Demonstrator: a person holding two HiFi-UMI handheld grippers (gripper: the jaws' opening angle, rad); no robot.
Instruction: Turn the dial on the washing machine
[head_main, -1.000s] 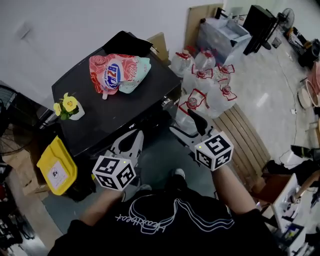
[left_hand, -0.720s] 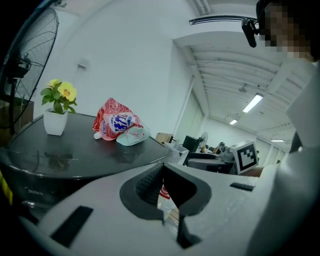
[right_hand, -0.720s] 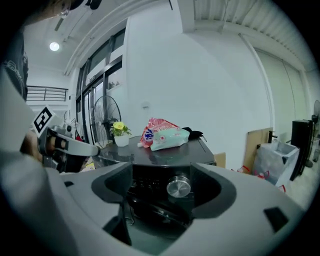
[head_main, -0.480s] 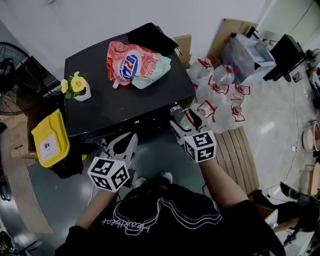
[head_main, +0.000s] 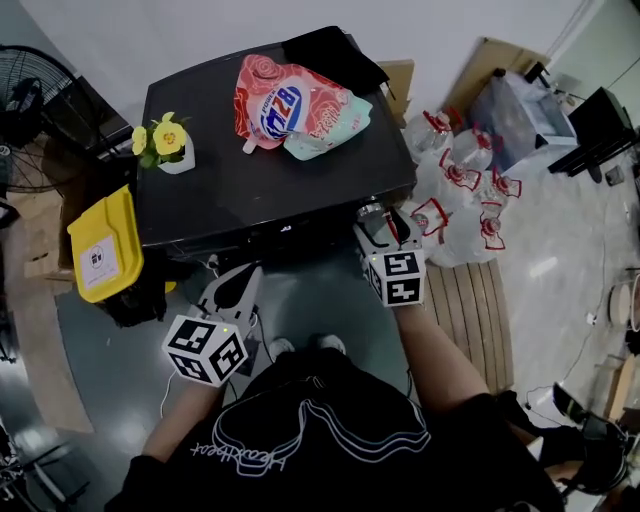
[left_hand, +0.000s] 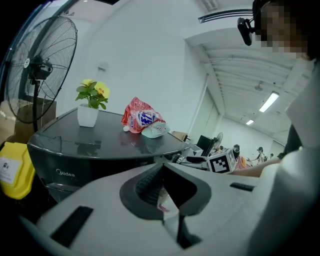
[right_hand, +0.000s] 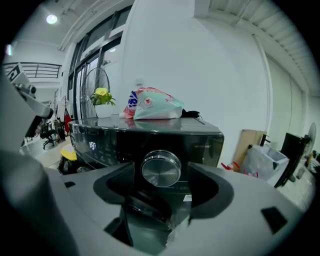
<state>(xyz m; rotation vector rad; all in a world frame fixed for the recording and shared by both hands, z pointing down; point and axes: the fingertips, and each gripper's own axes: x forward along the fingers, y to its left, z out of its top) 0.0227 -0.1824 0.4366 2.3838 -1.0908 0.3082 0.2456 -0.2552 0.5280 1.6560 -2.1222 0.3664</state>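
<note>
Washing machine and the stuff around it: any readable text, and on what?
"Midea": front of the washing machine.
Detergent pouch: large blue letters, not clear enough to read.
Yellow bin: white label, too small.
Display on the machine's panel: lit characters, blurred.
Shirt: white script, upside down, unreadable.

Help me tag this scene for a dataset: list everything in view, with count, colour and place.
washing machine: one, black, centre
dial: one, silver, its front panel
refill pouches: two, red-pink and mint, machine top
flower pot: one, white, yellow blooms, top's left corner
bin: one, yellow, floor left of machine
fan: one, black, far left
water jugs: several, clear, red labels, right of machine
left gripper: one, white, jaws shut, low before machine
right gripper: one, white, jaws apart, just been closing, dial ahead between them, ungripped
</note>
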